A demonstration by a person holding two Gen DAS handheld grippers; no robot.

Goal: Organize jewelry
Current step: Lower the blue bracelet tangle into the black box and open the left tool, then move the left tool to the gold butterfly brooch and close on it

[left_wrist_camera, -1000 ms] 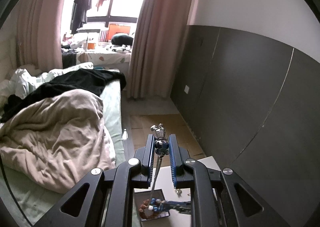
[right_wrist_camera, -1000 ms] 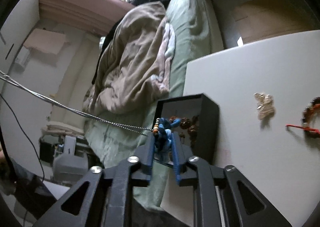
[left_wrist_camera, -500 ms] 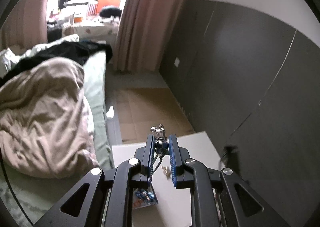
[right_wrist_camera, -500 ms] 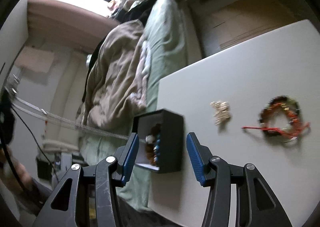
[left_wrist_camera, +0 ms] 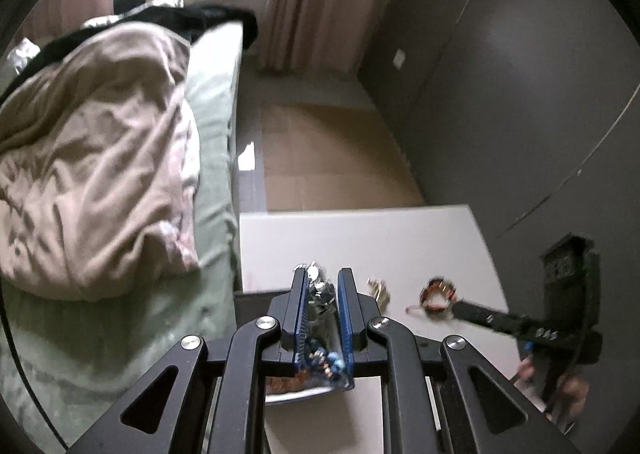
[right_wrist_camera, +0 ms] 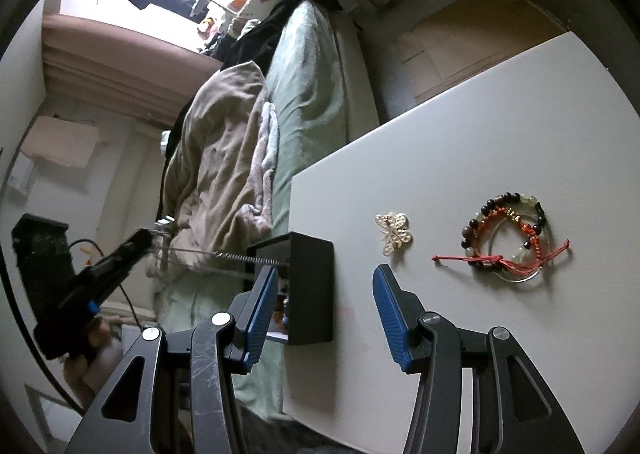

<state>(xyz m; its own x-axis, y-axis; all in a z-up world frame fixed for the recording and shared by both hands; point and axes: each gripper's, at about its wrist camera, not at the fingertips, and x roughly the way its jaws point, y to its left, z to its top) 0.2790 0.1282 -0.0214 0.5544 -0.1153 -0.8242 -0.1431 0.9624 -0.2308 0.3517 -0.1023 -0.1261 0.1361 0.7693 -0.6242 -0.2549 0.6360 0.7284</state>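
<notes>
My left gripper (left_wrist_camera: 322, 282) is shut on the clasp end of a silver chain necklace (left_wrist_camera: 320, 294). The necklace hangs down into an open black box (right_wrist_camera: 312, 286) at the white table's left edge. Its blue beads (left_wrist_camera: 330, 364) lie in the box beside brown beads. In the right wrist view the chain (right_wrist_camera: 224, 254) runs taut from the left gripper (right_wrist_camera: 148, 238) to the box. My right gripper (right_wrist_camera: 326, 274) stands open just in front of the box, with nothing between its pads. A gold butterfly brooch (right_wrist_camera: 394, 234) and a bundle of beaded bracelets (right_wrist_camera: 512, 238) lie on the table to the right.
The white table (right_wrist_camera: 460, 141) stands against a bed with a green sheet (right_wrist_camera: 316, 85) and a beige duvet (left_wrist_camera: 92, 157). A dark grey wall (left_wrist_camera: 500, 93) runs along the right side. A person's hand (left_wrist_camera: 560, 386) holds the right gripper's handle.
My right gripper has let go of the necklace's blue beaded end, opened, and drawn back from the box. My left gripper has come down toward the box with the chain, tilting downward.
</notes>
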